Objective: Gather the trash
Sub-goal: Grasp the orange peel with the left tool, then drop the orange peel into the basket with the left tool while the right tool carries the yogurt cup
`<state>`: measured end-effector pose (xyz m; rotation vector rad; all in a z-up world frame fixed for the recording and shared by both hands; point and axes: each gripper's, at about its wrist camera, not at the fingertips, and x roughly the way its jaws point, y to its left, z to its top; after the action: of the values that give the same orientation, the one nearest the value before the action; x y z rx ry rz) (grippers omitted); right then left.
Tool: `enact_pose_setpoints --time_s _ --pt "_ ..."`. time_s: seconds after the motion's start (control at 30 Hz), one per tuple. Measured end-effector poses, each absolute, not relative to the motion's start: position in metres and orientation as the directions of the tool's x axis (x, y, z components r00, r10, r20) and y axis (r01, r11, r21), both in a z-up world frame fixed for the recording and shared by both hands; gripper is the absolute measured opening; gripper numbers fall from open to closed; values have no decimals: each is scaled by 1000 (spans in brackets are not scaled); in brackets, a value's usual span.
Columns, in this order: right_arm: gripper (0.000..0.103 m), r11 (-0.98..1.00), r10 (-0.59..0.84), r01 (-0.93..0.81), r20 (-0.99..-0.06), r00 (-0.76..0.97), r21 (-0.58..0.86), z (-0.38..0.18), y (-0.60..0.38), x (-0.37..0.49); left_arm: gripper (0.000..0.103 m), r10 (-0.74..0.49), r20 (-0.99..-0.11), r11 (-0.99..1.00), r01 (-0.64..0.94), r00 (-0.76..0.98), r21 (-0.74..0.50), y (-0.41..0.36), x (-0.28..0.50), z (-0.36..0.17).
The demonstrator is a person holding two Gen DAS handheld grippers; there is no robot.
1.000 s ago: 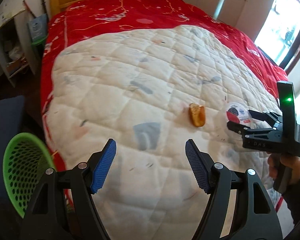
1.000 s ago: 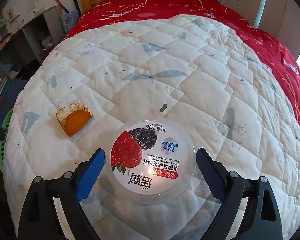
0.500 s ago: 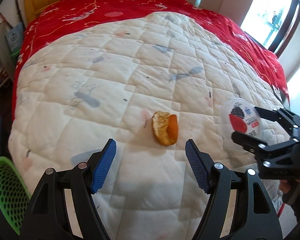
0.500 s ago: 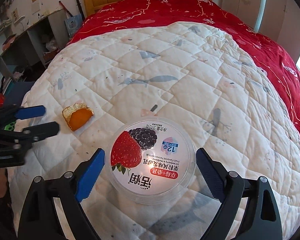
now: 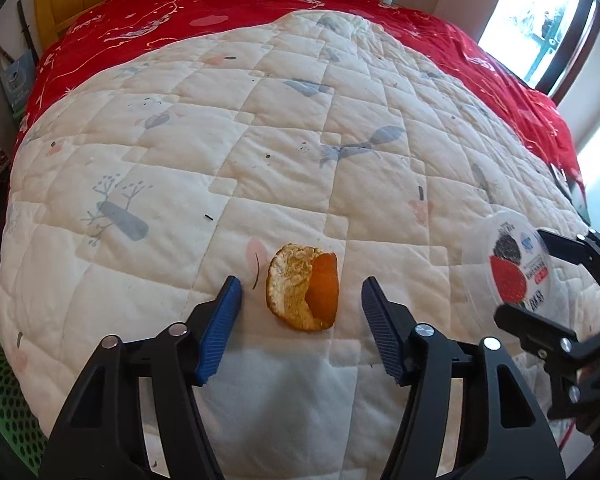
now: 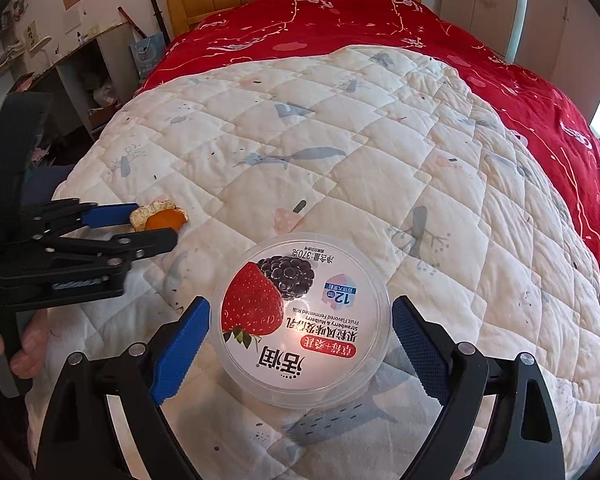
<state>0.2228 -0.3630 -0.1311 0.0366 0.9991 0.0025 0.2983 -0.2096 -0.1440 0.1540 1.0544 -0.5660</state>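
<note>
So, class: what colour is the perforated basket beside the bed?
Green: the basket shows only at the lower left edge of the left wrist view.

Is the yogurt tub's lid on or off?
On: the yogurt tub sits upright on the quilt, its printed lid covering the top.

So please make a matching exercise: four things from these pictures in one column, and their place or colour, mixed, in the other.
Things:
1. orange peel
2. yogurt tub
3. basket
4. red blanket

Place or colour:
A. green, beside the bed
B. between the left gripper's closing fingers, not touched
C. covers the bed's head end
D. between the right gripper's fingers

Pairs: 1-B, 2-D, 3-A, 4-C
</note>
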Motion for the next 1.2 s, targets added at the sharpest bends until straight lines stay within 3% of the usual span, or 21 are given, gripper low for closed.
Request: enact_pose_setpoints --time_s 0.23,0.43,0.9,1.2 --pt "88 999 26 16 -840 543 41 -130 -360 220 33 -368 -850 860 485 378 -157 -205 302 -145" --pt "88 999 31 14 -837 546 46 -129 -357 217 25 -386 -836 855 492 390 -166 -202 297 -142" --pt "88 995 97 -35 -809 580 94 -108 -320 199 23 -426 -783 871 441 453 -218 -134 261 -96" --pt "88 985 170 -125 -795 582 118 -98 -260 197 23 -335 -751 933 312 569 -179 -37 234 -65"
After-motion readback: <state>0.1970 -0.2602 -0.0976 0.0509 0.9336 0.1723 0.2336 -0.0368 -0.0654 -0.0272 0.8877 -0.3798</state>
